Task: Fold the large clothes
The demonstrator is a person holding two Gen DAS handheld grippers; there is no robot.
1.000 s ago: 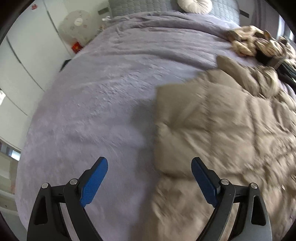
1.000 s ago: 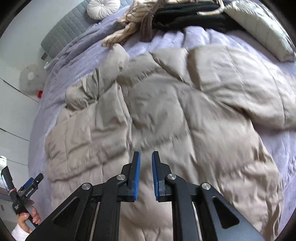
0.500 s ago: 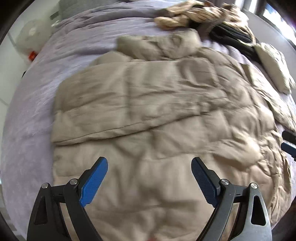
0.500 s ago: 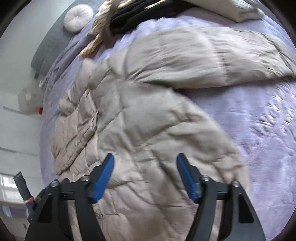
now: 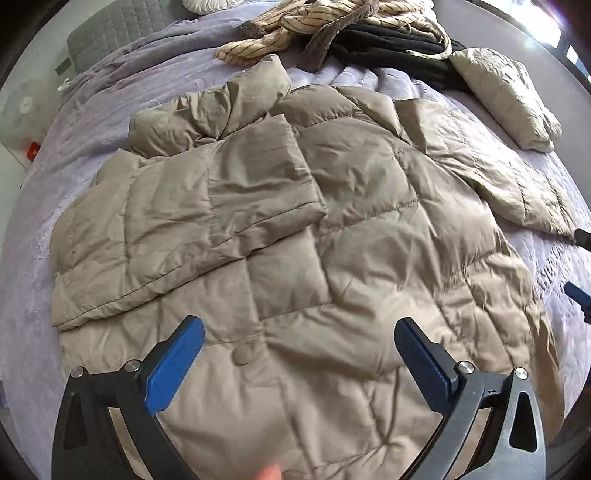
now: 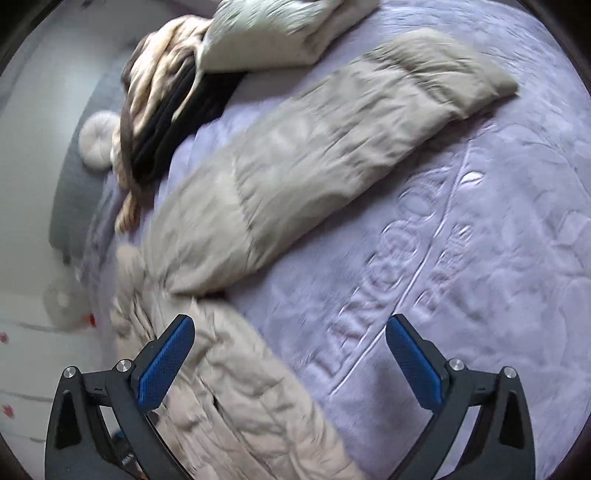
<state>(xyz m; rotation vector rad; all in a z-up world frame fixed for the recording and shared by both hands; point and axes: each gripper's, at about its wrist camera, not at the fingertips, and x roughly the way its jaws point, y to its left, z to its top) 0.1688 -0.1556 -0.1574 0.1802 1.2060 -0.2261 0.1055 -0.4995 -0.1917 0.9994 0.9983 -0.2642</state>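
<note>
A large beige quilted down coat [image 5: 332, 229] lies spread on the lilac bedspread [image 5: 92, 110]. Its left sleeve is folded across the body. Its right sleeve [image 6: 332, 147] stretches out flat over the bedspread in the right wrist view. My left gripper [image 5: 299, 343] is open and empty, hovering above the coat's lower body. My right gripper [image 6: 290, 343] is open and empty, above the coat's right hem edge [image 6: 240, 387] and the bare bedspread [image 6: 480, 258]. Its fingertips [image 5: 576, 291] show at the right edge of the left wrist view.
A heap of striped and black clothes [image 5: 351, 33] lies at the head of the bed, with a folded pale padded garment [image 5: 506, 92] beside it. A round white cushion [image 6: 98, 140] rests against the grey headboard [image 5: 110, 33]. A white fan [image 6: 62, 302] stands by the bed.
My left gripper swung from the bare bedspread to over the coat's body. My right gripper opened and swung right, from over the coat's middle to its right hem and outstretched sleeve.
</note>
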